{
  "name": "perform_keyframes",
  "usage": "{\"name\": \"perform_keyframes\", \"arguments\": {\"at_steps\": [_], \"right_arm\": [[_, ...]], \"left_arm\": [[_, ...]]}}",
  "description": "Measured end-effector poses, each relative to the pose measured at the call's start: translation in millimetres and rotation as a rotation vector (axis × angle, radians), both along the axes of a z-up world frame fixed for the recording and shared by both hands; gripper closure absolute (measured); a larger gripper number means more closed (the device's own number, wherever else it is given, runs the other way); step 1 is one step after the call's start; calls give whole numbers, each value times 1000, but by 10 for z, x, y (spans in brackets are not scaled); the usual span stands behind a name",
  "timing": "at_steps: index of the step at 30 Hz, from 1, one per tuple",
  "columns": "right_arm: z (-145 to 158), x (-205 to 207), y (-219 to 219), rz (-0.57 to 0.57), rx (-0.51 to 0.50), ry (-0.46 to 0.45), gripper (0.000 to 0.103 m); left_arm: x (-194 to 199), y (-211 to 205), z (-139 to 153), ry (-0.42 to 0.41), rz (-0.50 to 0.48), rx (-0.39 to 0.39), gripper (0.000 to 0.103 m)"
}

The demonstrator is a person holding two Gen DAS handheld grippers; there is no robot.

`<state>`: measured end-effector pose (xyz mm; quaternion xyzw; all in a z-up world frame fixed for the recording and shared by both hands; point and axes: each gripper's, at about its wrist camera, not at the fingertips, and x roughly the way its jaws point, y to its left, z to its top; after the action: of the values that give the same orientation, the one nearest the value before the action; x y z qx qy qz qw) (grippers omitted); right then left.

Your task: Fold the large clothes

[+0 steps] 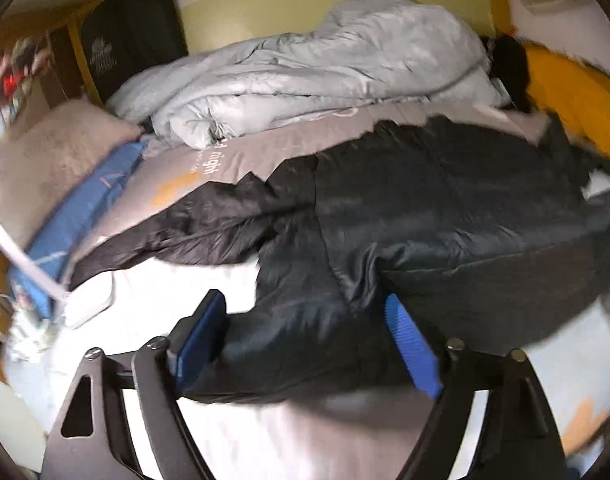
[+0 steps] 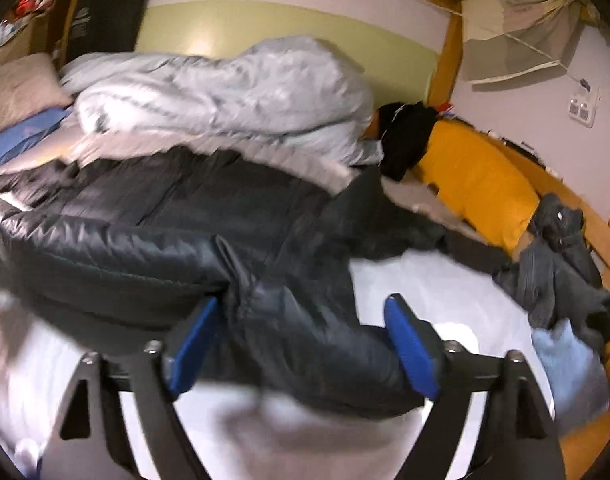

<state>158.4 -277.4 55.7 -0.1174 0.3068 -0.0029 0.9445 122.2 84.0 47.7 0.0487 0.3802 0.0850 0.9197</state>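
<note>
black puffer jacket (image 1: 425, 208) (image 2: 153, 232) — shiny, spread flat, rumpled

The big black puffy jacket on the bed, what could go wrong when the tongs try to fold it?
1. The black jacket looks shiny and slippery. Both the left tongs and the right tongs are open around its near edge, so it might slip out.
2. The grey quilt lies right behind it and could get dragged along.
3. Dark clothes nearby might get tangled in.

My bed's white sheet (image 1: 177, 292) carries the black puffer jacket (image 1: 425, 216) at twelve o'clock, the grey duvet (image 1: 305, 72) behind it.
</note>
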Motion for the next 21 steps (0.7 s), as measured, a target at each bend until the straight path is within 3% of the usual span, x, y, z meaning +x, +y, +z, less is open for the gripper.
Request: {"name": "perform_keyframes", "arguments": {"at_steps": [5, 7, 8, 9, 12, 17, 18, 20, 21], "right_arm": [[-147, 591, -95, -33, 83, 28, 19], [-145, 564, -203, -28, 150, -1, 12], [-142, 522, -262, -25, 175, -18, 4], [-133, 477, -323, -29, 195, -40, 0], [-123, 395, -496, -44, 233, -66, 0], [-267, 494, -768, -94, 265, 23, 0], [-308, 531, -819, -94, 283, 51, 0], [-436, 618, -909, -63, 357, 139, 2], [-498, 652, -940, -40, 405, 176, 9]], "left_arm": [[366, 293, -97, -65, 60, -57, 16], [293, 415, -110, -99, 33, -132, 5], [234, 458, -132, -114, 36, -157, 0], [191, 513, -162, -118, 43, -184, 0], [216, 640, -292, -60, 69, -252, 0], [320, 782, -552, 15, 104, -350, 0], [348, 812, -610, 30, 99, -378, 1], [373, 840, -704, 46, 81, -432, 19], [387, 841, -741, 53, 68, -458, 24]]}}
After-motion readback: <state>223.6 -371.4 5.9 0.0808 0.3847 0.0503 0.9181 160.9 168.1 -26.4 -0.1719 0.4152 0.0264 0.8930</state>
